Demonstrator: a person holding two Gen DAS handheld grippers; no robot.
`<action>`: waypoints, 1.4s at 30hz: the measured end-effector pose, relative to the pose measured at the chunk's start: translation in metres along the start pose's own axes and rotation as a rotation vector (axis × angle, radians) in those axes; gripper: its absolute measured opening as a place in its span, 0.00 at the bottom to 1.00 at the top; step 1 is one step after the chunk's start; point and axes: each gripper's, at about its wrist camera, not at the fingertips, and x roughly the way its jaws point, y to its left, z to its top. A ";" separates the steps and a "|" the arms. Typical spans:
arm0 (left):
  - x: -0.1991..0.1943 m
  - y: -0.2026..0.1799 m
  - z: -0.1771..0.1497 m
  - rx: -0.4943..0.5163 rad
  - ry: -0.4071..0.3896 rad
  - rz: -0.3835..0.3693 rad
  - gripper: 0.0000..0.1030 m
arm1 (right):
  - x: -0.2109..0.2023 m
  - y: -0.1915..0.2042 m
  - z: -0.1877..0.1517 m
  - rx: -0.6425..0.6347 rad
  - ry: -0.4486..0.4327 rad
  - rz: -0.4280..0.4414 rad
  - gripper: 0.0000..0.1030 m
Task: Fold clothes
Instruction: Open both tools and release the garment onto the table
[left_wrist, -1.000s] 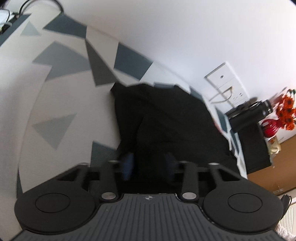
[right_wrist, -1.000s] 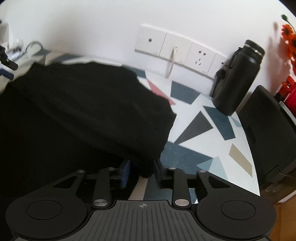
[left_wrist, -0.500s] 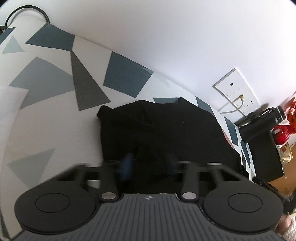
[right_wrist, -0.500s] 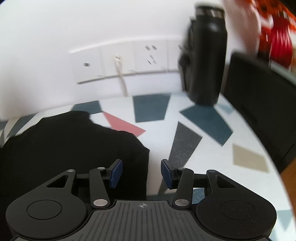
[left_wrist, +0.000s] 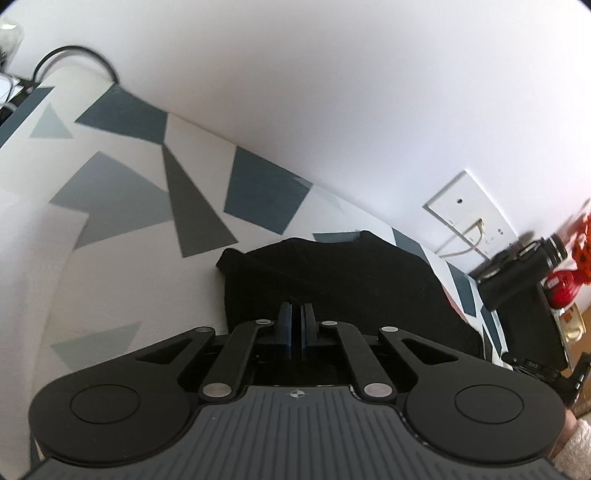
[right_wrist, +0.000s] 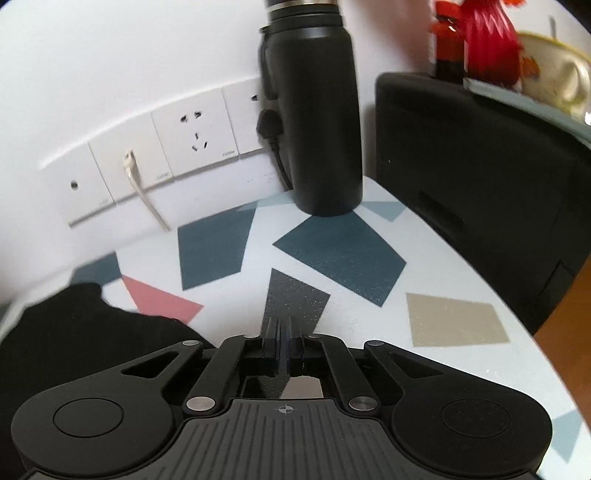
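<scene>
A black garment (left_wrist: 332, 291) lies folded on the patterned table (left_wrist: 122, 236), at 12 o'clock of the left gripper (left_wrist: 295, 317), whose fingers are clenched on nothing. The right gripper (right_wrist: 282, 330), likewise clenched empty, has the garment at 9 o'clock and a flask (right_wrist: 314, 122) at 12.

The left wrist camera looks forward and down over its own gripper (left_wrist: 295, 314), tilted, facing the patterned table (left_wrist: 110, 258) and white wall, with the black garment (left_wrist: 332, 273) close beneath. The right wrist camera sits low over its gripper (right_wrist: 282, 330), near the table (right_wrist: 454, 258), facing the wall sockets (right_wrist: 195, 136) and the black bottle (right_wrist: 317, 122) at close range. Both views share the garment (right_wrist: 81, 332), the sockets (left_wrist: 469, 214), the bottle (left_wrist: 517, 269), the red vase (left_wrist: 563, 293) (right_wrist: 487, 48) and the black case (left_wrist: 528, 332) (right_wrist: 472, 177).
</scene>
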 end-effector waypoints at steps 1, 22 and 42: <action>0.000 0.000 0.000 -0.003 -0.001 -0.007 0.04 | -0.002 0.001 -0.001 -0.008 0.014 0.033 0.11; 0.012 0.007 -0.004 -0.003 0.044 -0.051 0.49 | -0.017 0.035 -0.030 -0.185 0.057 0.082 0.00; 0.023 -0.011 -0.010 0.081 0.157 -0.074 0.26 | -0.025 0.039 -0.034 -0.161 0.087 0.137 0.13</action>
